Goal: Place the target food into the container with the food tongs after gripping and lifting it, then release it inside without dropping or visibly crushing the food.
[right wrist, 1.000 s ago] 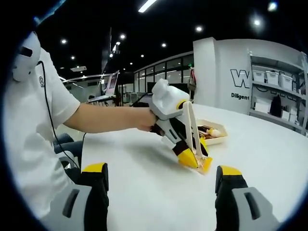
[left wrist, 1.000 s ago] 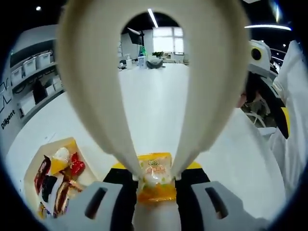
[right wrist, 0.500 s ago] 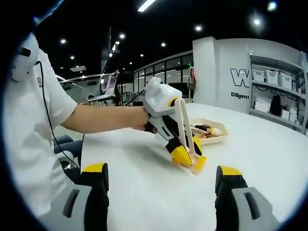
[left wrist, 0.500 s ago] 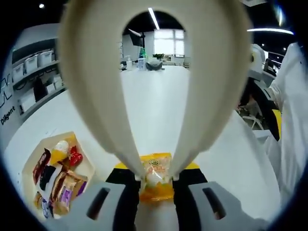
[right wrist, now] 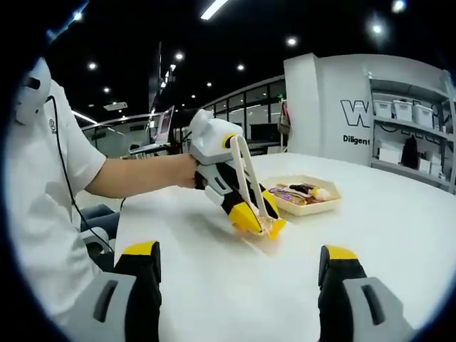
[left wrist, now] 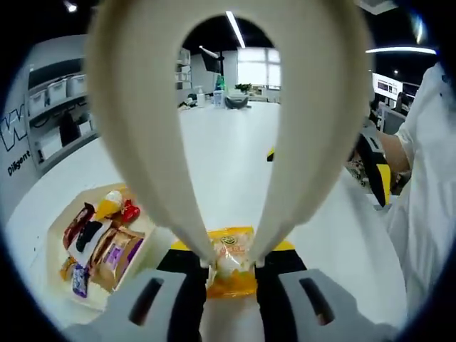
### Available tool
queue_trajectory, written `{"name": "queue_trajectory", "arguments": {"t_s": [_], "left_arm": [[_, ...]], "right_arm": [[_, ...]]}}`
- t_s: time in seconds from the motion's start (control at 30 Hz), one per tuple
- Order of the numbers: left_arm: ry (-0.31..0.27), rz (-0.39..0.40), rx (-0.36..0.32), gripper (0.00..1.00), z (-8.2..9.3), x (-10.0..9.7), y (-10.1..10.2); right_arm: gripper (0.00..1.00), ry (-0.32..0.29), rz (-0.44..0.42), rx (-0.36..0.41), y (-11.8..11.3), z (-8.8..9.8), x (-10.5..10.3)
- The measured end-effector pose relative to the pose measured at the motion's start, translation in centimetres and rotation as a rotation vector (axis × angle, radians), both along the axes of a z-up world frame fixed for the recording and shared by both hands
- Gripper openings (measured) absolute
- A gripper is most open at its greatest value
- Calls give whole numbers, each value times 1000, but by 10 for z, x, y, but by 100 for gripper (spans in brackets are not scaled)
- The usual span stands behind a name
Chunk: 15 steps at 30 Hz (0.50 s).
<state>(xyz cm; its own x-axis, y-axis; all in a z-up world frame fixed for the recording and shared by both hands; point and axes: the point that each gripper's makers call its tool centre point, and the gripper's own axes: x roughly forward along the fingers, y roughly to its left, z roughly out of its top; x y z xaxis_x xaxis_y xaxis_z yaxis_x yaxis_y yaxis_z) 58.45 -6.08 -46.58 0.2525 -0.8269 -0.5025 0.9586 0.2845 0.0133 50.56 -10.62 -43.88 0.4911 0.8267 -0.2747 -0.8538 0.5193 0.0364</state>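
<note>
Carry step: left hand-held gripper (left wrist: pixel 229 267) clenching tongs (left wrist: pixel 228 135) on orange snack packet (left wrist: pixel 229 256) above bench (left wrist: pixel 235 157); right hand-held gripper (right wrist: pixel 239 274) released, idle; next, swing over tray (left wrist: pixel 60 235), ease open inside

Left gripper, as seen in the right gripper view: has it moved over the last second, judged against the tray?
Yes. The left gripper, tongs shut on the snack packet, has shifted leftward away from the tray.

white table (right wrist: pixel 399 235), wall shelves (right wrist: pixel 410 132)
</note>
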Motion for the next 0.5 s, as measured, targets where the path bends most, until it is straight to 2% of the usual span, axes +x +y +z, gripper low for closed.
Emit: {"name": "queue_trajectory", "arguments": {"t_s": [0.23, 0.5], "left_arm": [[-8, 12, -7, 23, 9, -8, 15], [-18, 26, -8, 23, 21, -8, 41]], "right_arm": [[92, 4, 24, 7, 13, -4, 3], [92, 4, 35, 11, 26, -5, 7]]}}
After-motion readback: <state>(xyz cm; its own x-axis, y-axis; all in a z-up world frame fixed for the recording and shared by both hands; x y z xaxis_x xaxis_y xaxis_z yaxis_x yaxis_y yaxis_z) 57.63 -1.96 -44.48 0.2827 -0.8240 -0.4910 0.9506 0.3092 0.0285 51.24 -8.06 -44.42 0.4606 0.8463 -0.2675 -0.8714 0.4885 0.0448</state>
